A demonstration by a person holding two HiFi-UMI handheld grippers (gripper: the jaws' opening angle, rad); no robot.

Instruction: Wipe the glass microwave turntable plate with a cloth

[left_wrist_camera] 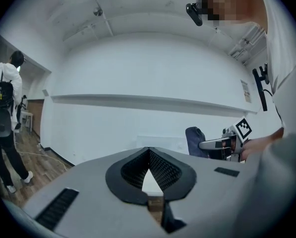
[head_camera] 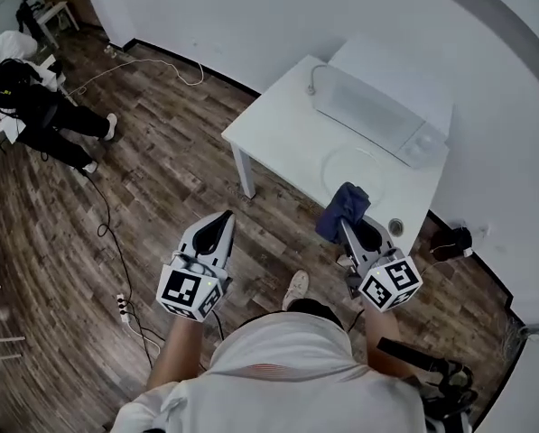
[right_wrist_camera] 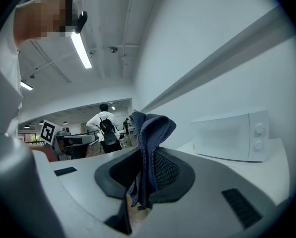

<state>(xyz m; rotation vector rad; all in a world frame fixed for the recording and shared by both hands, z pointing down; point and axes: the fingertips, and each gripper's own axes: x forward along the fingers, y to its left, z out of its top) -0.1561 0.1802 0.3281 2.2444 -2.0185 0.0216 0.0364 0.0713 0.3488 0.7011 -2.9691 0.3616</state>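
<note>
A clear glass turntable plate point(head_camera: 357, 167) lies flat on the white table point(head_camera: 278, 133), in front of the white microwave point(head_camera: 377, 111). My right gripper point(head_camera: 345, 219) is shut on a dark blue cloth point(head_camera: 343, 209), held above the table's near edge, short of the plate. The same cloth point(right_wrist_camera: 147, 148) stands bunched up between the jaws in the right gripper view. My left gripper point(head_camera: 217, 227) hangs over the floor left of the table; its jaws are closed with nothing between them point(left_wrist_camera: 148, 166).
A small round object point(head_camera: 395, 227) sits at the table's near right corner. Cables point(head_camera: 106, 233) and a power strip point(head_camera: 122, 306) lie on the wooden floor. A person point(head_camera: 34, 106) stands far left. A white wall runs behind the table.
</note>
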